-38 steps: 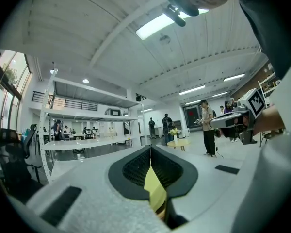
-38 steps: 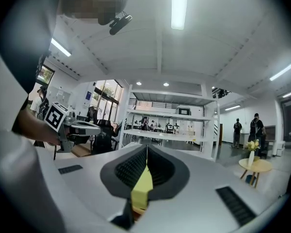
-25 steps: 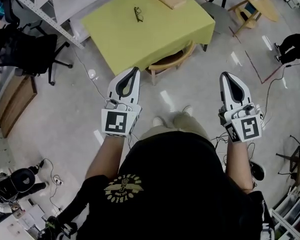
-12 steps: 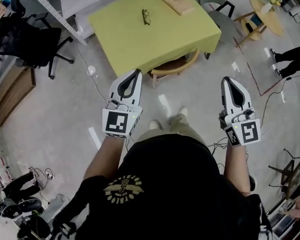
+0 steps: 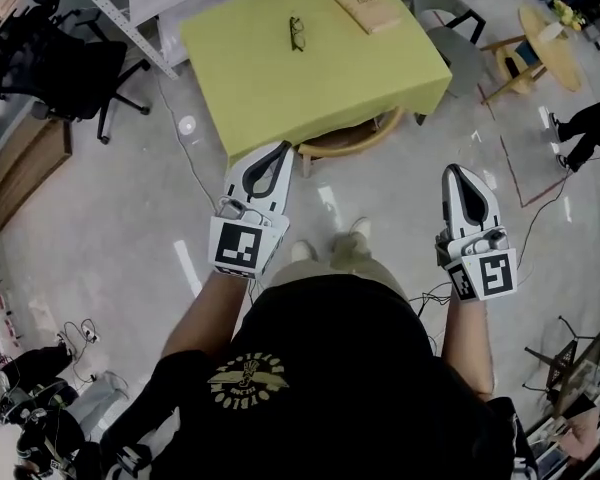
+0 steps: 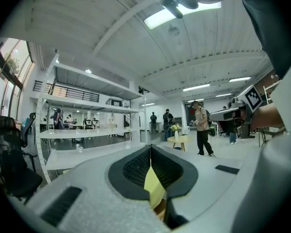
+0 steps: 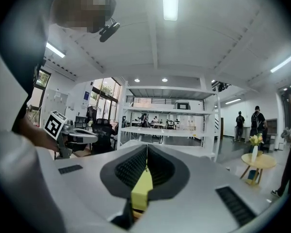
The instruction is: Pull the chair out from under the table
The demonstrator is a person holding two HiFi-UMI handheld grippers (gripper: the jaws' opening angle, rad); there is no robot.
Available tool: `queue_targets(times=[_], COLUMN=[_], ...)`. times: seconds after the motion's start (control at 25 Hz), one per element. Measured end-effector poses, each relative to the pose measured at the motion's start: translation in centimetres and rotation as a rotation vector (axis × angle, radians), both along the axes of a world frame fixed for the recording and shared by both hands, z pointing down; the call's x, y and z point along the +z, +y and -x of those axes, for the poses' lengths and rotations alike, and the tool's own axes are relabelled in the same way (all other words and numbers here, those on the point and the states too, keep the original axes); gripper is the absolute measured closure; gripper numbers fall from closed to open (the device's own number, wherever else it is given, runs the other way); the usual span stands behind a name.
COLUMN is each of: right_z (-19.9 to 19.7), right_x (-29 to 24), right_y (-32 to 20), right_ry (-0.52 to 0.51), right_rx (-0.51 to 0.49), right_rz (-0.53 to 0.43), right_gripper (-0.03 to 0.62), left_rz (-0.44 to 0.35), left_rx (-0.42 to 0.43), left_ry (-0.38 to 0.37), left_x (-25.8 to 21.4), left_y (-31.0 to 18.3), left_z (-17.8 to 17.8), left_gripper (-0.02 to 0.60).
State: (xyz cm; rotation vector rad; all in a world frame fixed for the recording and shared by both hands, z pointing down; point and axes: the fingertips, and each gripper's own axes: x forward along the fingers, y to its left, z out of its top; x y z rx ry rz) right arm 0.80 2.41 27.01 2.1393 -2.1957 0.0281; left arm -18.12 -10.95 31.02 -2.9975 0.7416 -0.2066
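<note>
My left tool clenched on nothing, my right tool clenched and empty too, wooden chair tucked under the yellow-covered counter, its backrest just beyond my left tool

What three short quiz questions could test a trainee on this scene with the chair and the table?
1. True or false: the wooden chair is tucked under the table with the yellow-green cloth.
2. Which thing lies on the table: A a mug, B eyeglasses, C a laptop?
3. Are the jaws of the left gripper and the right gripper open or shut?
Key: 1 true; 2 B; 3 shut, both empty.
</note>
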Motion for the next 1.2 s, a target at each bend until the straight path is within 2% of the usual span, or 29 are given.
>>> queue_targets(times=[0.16,0.64,1.0,1.2], right_z=[-2.4,-9.6,-15.5,-17.7], right_x=[0.3,1.1,2.0,2.3], right_y=[-0.9,-3.7,-6.2,-7.5], right_ry=[0.032,-0.038,-0.05,-0.076], right_rx=[-0.016,-0.072,-0.15,-0.215], right_rz=[0.017,-0.011,-0.018,-0.024], right_gripper=[0.583,0.583,0.583,0.583], left_rz=[0.009,-0.011,-0.045,-0.05], left_rx=[-0.014,-0.056,-0.149,-0.22], left_ry=[0.0,-0.054,-0.078,-0.095], left_x=[0.1,0.0,-0.7,-0.9], left_y=[-0.6,-2.0,-3.0,-3.1], left_z=[-2.5,-9.2,-13.4,-14.6], left_gripper=[0.571,0.572,0.572,0.572])
